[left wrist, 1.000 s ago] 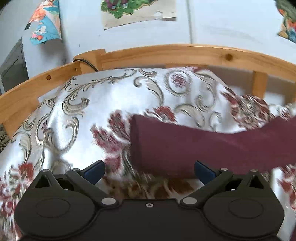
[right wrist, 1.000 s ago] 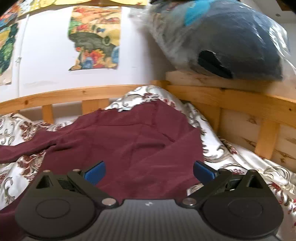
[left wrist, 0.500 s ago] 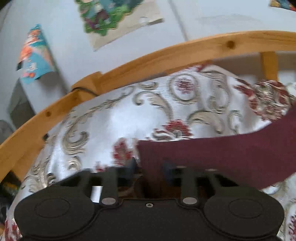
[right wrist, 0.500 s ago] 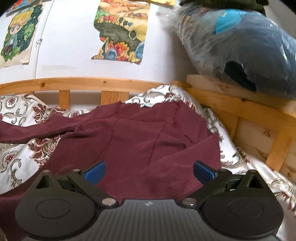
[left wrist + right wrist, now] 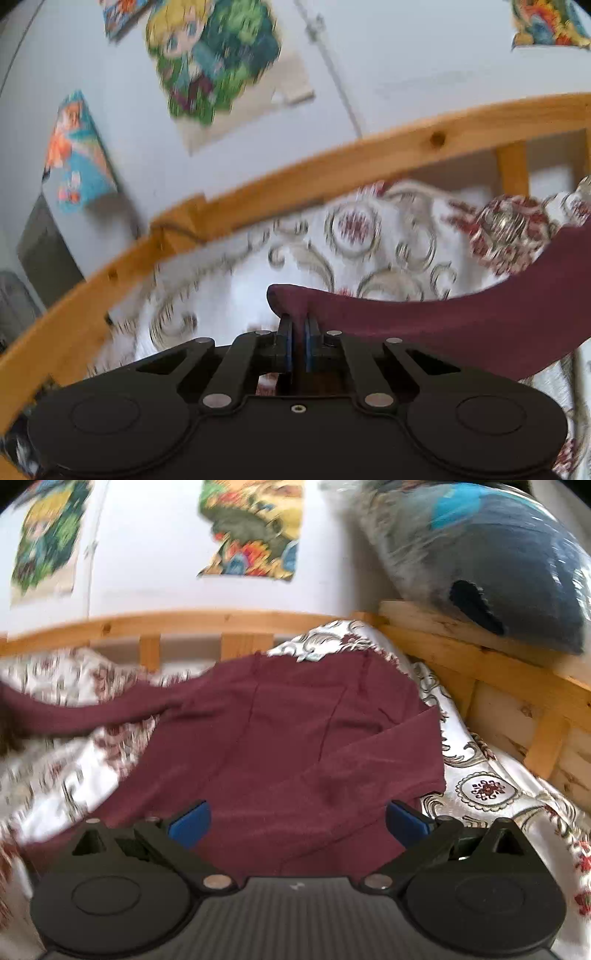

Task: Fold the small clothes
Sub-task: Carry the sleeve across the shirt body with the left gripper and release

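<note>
A maroon long-sleeved top [image 5: 295,746] lies spread on a white bedspread with red and gold flowers [image 5: 491,790]. Its right sleeve is folded across the body; its left sleeve [image 5: 92,709] stretches away to the left. My left gripper [image 5: 298,332] is shut on the cuff end of that sleeve [image 5: 424,321] and holds it lifted above the bedspread [image 5: 369,236]. My right gripper [image 5: 297,821] is open and empty, hovering over the lower part of the top.
A wooden bed rail [image 5: 332,173] runs behind the bedspread and along the right side [image 5: 517,679]. A dark bundle in clear plastic [image 5: 498,554] rests on the right rail. Posters [image 5: 218,59] hang on the white wall.
My left gripper closed on the sleeve cuff and lifted it off the bedspread. My right gripper stayed open over the top and shifted only slightly.
</note>
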Demonstrator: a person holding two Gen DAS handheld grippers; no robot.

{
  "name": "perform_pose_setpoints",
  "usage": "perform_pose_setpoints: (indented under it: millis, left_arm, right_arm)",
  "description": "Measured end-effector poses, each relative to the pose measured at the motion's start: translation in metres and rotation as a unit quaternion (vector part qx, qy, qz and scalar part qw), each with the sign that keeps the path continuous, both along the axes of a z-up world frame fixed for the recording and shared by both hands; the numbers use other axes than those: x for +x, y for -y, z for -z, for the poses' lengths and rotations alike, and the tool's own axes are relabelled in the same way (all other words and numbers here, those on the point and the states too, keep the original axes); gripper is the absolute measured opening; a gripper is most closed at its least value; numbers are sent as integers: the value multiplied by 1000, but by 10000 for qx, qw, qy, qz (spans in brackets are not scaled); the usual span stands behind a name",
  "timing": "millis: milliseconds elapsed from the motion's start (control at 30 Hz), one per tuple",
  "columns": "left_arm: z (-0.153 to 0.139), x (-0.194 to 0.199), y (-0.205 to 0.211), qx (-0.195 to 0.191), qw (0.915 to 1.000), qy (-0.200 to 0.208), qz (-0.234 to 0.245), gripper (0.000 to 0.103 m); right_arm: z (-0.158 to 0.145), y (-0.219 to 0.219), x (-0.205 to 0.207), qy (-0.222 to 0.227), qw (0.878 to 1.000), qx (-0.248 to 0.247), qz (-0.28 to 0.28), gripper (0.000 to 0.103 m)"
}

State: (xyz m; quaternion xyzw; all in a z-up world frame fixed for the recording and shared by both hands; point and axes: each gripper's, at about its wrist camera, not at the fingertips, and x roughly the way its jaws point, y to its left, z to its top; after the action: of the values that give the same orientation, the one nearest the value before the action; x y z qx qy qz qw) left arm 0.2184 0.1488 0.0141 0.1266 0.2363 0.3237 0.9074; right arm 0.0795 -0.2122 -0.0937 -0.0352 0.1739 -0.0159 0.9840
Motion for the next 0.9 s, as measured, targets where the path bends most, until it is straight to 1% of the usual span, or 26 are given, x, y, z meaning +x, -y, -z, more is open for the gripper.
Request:
perform_pose_setpoints:
  millis: [67, 133, 233, 300, 400, 433, 533, 633, 700, 733, 800, 867, 900]
  left_arm:
    - [-17, -3, 8, -73, 9997, 215, 100, 6]
    - [-33, -5, 18, -113, 9987, 418, 262, 5]
    - [-55, -11, 42, -44, 9953, 648, 713, 5]
    - [-70, -17, 61, -85, 9915, 779, 1043, 5]
    - [-92, -30, 92, -328, 9826, 933, 1571, 5]
    - [-98, -33, 104, -357, 9796, 946, 1736, 5]
    - [-111, -46, 144, -312, 9662, 985, 2364, 5]
    - [-119, -57, 184, -332, 9497, 951, 2964, 5]
    - [-122, -66, 210, -410, 9350, 949, 3394, 5]
    - [-121, -70, 222, -426, 9261, 955, 3625, 5]
    - [-115, -81, 243, -421, 9053, 984, 4111, 5]
    - [-103, -92, 261, -516, 8810, 986, 4599, 5]
    - [-96, -96, 267, -584, 8722, 966, 4759, 5]
  right_arm:
    - [3, 2, 2, 106, 9997, -170, 99, 103]
    - [1, 9, 3, 192, 9991, -229, 307, 103]
    - [-6, 27, 1, 356, 9980, -47, 526, 103]
    - [-9, 39, -2, 404, 9968, 70, 682, 103]
    - [-11, 54, -3, 430, 9951, 169, 878, 103]
    - [-11, 58, -3, 440, 9945, 199, 929, 103]
    - [-9, 68, 1, 446, 9930, 279, 1057, 103]
    - [-10, 75, 3, 456, 9915, 288, 1180, 103]
    - [-13, 81, 0, 518, 9902, 337, 1252, 103]
    - [-15, 86, -1, 549, 9894, 385, 1287, 103]
    - [-17, 94, -3, 591, 9873, 485, 1393, 103]
    - [-17, 102, -1, 547, 9856, 551, 1504, 103]
    - [-17, 106, 0, 506, 9853, 541, 1542, 103]
